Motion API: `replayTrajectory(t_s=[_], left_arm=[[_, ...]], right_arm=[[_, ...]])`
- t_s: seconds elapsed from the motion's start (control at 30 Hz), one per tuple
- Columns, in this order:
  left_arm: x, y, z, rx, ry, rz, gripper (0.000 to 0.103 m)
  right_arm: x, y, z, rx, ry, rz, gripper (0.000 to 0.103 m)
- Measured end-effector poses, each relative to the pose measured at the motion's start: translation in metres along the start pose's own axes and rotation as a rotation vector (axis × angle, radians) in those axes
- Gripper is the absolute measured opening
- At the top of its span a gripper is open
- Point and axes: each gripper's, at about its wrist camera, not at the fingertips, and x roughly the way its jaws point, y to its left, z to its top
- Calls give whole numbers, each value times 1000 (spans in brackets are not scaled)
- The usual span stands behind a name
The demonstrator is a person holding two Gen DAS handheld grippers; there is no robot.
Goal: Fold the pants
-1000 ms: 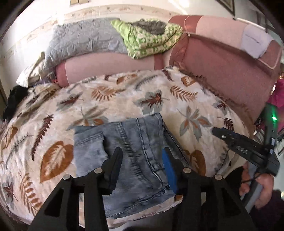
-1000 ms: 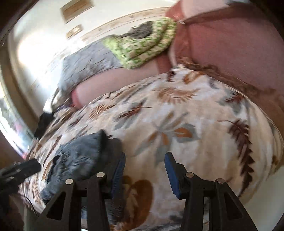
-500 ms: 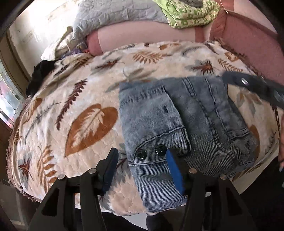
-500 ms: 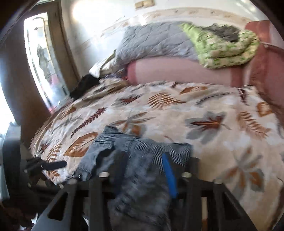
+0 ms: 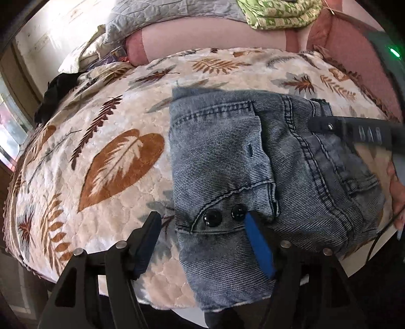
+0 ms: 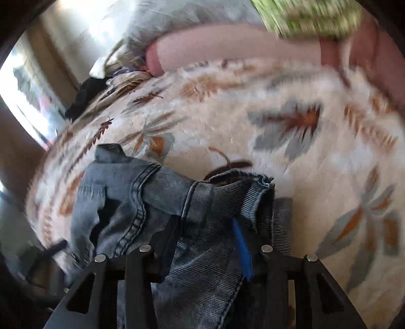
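**Desk:** Start from your grippers. What do I print?

**Operator:** My left gripper (image 5: 200, 222) hangs with its jaws spread wide, holding nothing. The pants (image 5: 265, 177), a bundle of faded blue denim, lie directly ahead of it and partly beneath its blue-padded finger (image 5: 258, 248), two dark buttons (image 5: 222, 215) showing just past the tips. My right gripper (image 6: 202, 230) sits low over the same denim, with cloth bunched between its fingers. That view is smeared by motion, so I cannot tell whether it pinches the fabric or merely straddles it.

**Desk:** And beyond the tools?

**Operator:** The pants rest near the front edge of a leaf-print blanket (image 5: 121, 157), closest to me, with one end hanging over that edge. Farther out, a pink sofa back (image 5: 227, 33) carries a grey quilt (image 5: 177, 12) and a green patterned one (image 5: 278, 12).

**Desk:** Which step is this?

**Operator:** A late one, I judge: the denim already lies doubled into a compact block, so this looks like the last fold or a tidy-up.

**Desk:** What does the next move call for?

**Operator:** Probably a firm grasp on the near, overhanging end with both tools, then a level carry away from me, so the layers stack square and do not slide apart.
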Motion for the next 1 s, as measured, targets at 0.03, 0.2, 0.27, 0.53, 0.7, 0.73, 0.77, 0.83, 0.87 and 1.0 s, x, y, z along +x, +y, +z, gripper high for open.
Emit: replayTrajectory(t_s=[0.03,0.2,0.27,0.53,0.7,0.73,0.77,0.83,0.87,1.0], left_arm=[[-7,2,0,-10,-17,-4,69],[-31,14,-3,-24,-86,42,70],[-34,18,-3,-31,-96,49,70],[3,16,-10,-27,20,87,72],[11,18,-13,-37,18,107,84],[11,21,-11,-46,26,104,84],[10,21,-10,-48,33,104,84],[4,20,-6,-33,29,120,84],[-1,19,-4,-27,15,130,84],[-30,17,8,-40,-57,150,84]], right_arm=[[-7,8,-3,-54,-28,-29,46],[-45,33,-31,-237,-128,-139,46],[-49,41,-41,-281,-114,-164,46],[-37,58,-73,-298,-42,-121,46],[-24,38,-73,-236,-1,-32,51],[-24,36,-73,-230,3,-23,51],[-25,36,-72,-232,-1,-23,52],[-29,42,-75,-271,-28,-57,52],[-35,49,-76,-312,-58,-92,52],[-52,56,-75,-338,-128,-156,52]])
